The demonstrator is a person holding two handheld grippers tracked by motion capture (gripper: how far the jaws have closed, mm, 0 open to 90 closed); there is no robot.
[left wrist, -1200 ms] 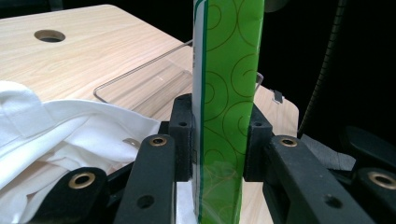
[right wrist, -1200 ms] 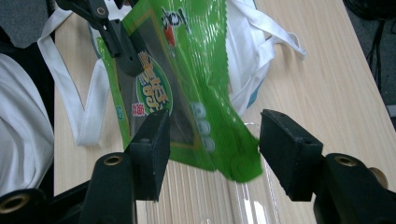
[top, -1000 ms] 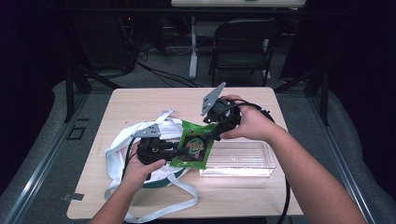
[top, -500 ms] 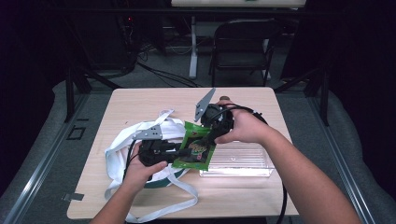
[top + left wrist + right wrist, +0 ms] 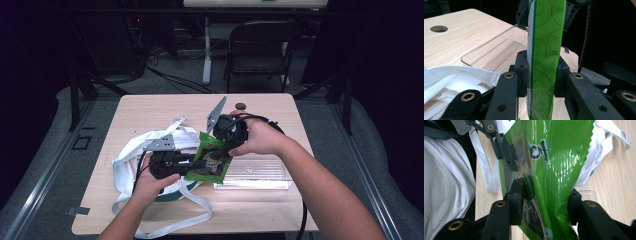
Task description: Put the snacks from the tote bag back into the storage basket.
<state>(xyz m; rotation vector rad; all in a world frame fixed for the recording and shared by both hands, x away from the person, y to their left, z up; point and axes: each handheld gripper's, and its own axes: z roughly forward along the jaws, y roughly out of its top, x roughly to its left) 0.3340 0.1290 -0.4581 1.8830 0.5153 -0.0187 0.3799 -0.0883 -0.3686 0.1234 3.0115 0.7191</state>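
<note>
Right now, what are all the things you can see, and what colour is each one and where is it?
Packet: one, green, above the table middle, held between both grippers.
Bag: one, white with long straps, on the table's left part.
Tray: one, clear, on the table right of the packet.
Table: one, light wood, with a small round hole near the far edge.
Chair: one, dark, on the floor beyond the table.
Left gripper: one, black, shut on the packet's near end.
Right gripper: one, black, its fingers have just been closing around the packet's far end.
</note>
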